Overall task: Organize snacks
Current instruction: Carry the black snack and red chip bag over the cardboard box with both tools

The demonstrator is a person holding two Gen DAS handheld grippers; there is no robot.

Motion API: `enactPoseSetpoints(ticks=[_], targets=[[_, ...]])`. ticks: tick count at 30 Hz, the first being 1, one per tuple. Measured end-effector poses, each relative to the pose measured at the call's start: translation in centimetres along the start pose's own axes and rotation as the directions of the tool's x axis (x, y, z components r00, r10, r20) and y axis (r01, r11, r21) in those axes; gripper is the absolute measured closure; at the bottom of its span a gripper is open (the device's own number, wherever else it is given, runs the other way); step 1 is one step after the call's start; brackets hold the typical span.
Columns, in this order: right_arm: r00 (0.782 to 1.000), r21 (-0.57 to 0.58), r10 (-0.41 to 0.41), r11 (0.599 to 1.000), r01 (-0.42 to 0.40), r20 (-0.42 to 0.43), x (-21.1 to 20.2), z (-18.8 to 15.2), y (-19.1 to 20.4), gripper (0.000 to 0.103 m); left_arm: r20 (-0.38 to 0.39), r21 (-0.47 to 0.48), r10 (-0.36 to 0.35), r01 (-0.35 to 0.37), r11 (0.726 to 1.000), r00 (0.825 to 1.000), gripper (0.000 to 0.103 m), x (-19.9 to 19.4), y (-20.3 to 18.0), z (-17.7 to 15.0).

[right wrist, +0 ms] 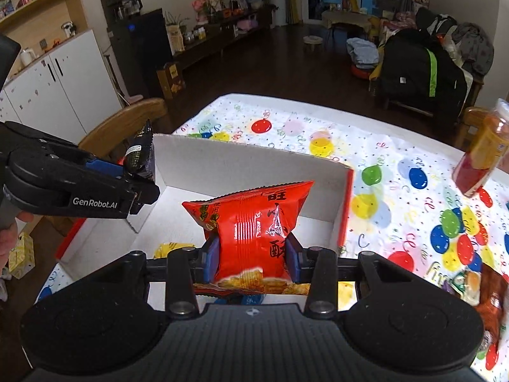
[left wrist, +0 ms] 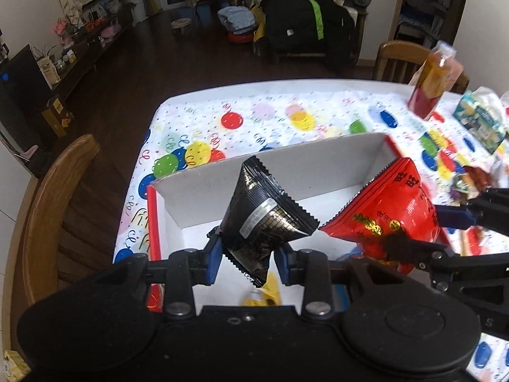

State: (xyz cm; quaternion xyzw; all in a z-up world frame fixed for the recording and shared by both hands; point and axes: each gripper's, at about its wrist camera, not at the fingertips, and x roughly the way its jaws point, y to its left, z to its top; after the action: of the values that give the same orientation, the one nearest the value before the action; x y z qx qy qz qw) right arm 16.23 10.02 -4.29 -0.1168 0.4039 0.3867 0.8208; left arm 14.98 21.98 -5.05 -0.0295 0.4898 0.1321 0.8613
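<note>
My left gripper (left wrist: 246, 259) is shut on a black snack packet (left wrist: 264, 219), held tilted above the near left part of a white box with red outer walls (left wrist: 203, 187). My right gripper (right wrist: 253, 258) is shut on a red snack bag (right wrist: 254, 222) with yellow print, held over the box's middle. In the left wrist view the red snack bag (left wrist: 388, 207) and the right gripper (left wrist: 451, 232) come in from the right. The right wrist view shows the left gripper (right wrist: 133, 175) with the black snack packet (right wrist: 140, 156) over the box's left wall (right wrist: 254, 168). A yellow packet (left wrist: 265, 296) lies on the box floor.
A clear jar with red and orange contents (left wrist: 434, 86) stands at the far right of the balloon-print tablecloth (left wrist: 270, 117). More snack packets (left wrist: 480, 117) lie at the right. Wooden chairs stand at the left (left wrist: 54, 210) and the far right (left wrist: 400, 60). A person's hand (right wrist: 8, 235) holds the left gripper.
</note>
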Motion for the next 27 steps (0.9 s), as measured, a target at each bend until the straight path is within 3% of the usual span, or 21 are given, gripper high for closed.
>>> enactPoseSetpoints(ticks=[14,27], targets=[[0.996,-0.044,-0.012,0.999,0.008,-0.084,5.2,0.6,1.0,0.062,-0.087,0.114,0.071,-0.061,0.992,0.994,0.071,5.7,-1.0,0.4],[0.996,-0.081,-0.035,0.996,0.028,-0.087,5.9,0.3,1.5,0.061,-0.165,0.167,0.072,-0.044,0.985,0.984,0.07,9.0,-2.0,-0.2]])
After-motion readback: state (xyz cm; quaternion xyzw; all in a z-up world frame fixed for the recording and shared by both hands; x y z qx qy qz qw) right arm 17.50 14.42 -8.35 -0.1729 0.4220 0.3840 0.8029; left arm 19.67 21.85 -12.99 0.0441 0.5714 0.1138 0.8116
